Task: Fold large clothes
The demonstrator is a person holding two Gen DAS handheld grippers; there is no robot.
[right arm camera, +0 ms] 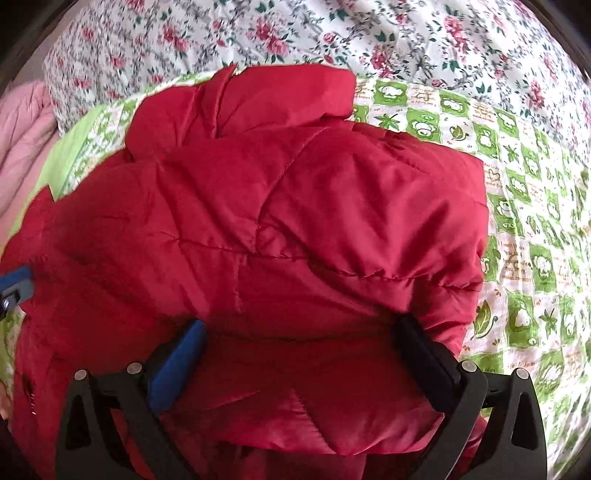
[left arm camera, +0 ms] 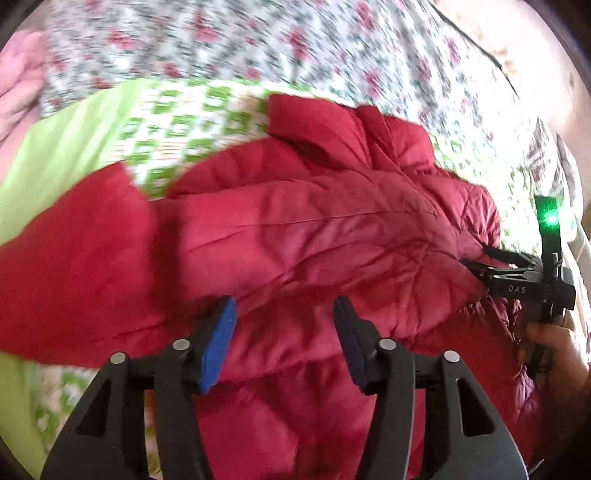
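Note:
A red quilted padded jacket [left arm camera: 314, 229] lies spread on a green-and-white patterned blanket [left arm camera: 173, 125]. It fills the right wrist view [right arm camera: 280, 236] too. My left gripper [left arm camera: 284, 310] hovers over the jacket with its jaws apart and nothing between them. My right gripper [right arm camera: 299, 332] is wide open, its fingers straddling a bulge of the jacket's fabric without closing on it. The right gripper also shows at the jacket's right edge in the left wrist view [left arm camera: 480, 262]. The left gripper's blue pad shows at the left edge of the right wrist view [right arm camera: 16, 280].
A floral bedsheet [right arm camera: 332, 33] covers the bed beyond the green blanket [right arm camera: 524, 221]. A pink garment [right arm camera: 22, 125] lies at the far left. A plain lime-green cloth [left arm camera: 48, 155] lies left of the jacket.

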